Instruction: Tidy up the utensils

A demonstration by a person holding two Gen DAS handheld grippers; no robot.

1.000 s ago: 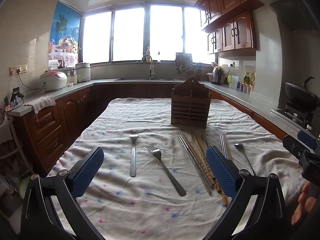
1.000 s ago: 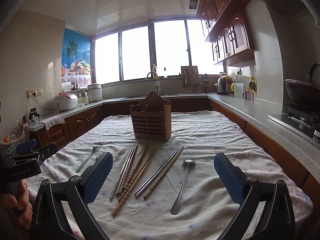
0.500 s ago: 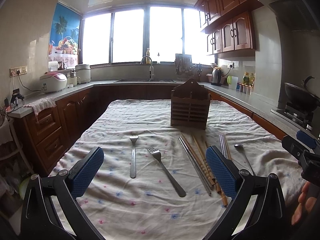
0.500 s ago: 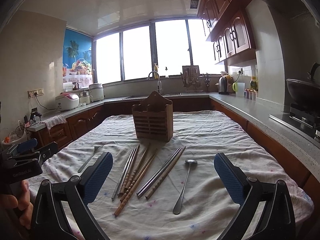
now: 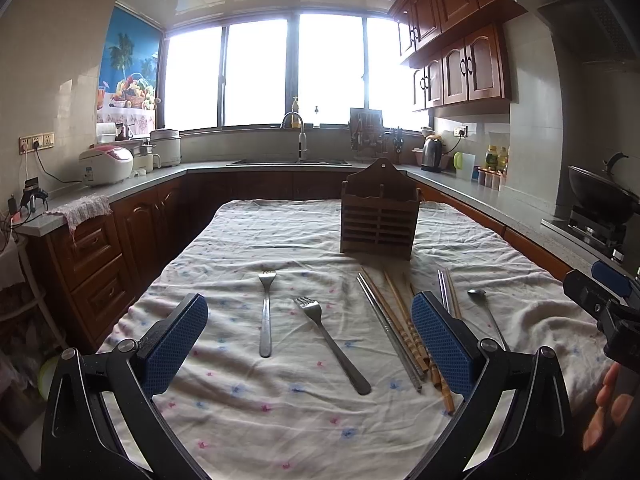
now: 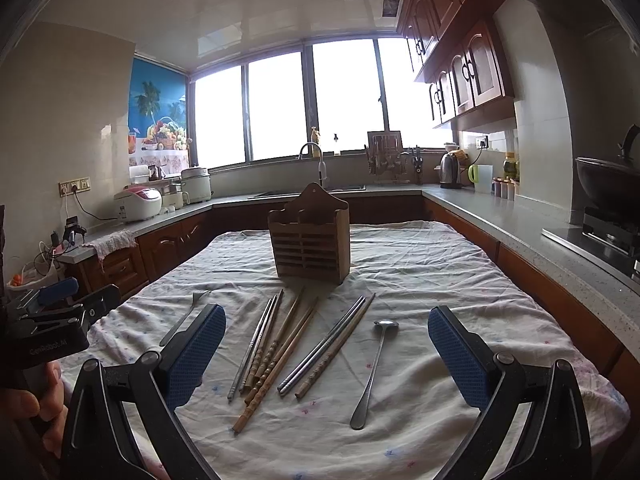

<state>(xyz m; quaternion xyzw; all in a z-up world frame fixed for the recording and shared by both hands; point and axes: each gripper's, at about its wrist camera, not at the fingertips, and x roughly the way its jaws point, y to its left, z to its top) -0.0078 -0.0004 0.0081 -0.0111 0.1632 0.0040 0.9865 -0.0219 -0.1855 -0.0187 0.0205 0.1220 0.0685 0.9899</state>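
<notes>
Both wrist views low over the table (image 5: 248, 400), windowward, sharing the utensil holder (image 5: 380, 220).

Table (image 5: 248, 216), covered by a wrinkled white cloth (image 5: 280, 412) with small pink and blue flower print. On the cloth:
- Wooden utensil holder (image 6: 310, 246), slatted front, upright, at the far middle.
- Two metal forks (image 5: 265, 312) (image 5: 332, 344), side by side on the left part, tines toward the holder.
- Chopsticks, wooden (image 6: 276, 354) and metal (image 6: 256, 344), loosely fanned in front of the holder; a further metal and wooden set (image 6: 330, 346) just right of them.
- One metal spoon (image 6: 374, 368), rightmost, bowl toward the holder.
</notes>
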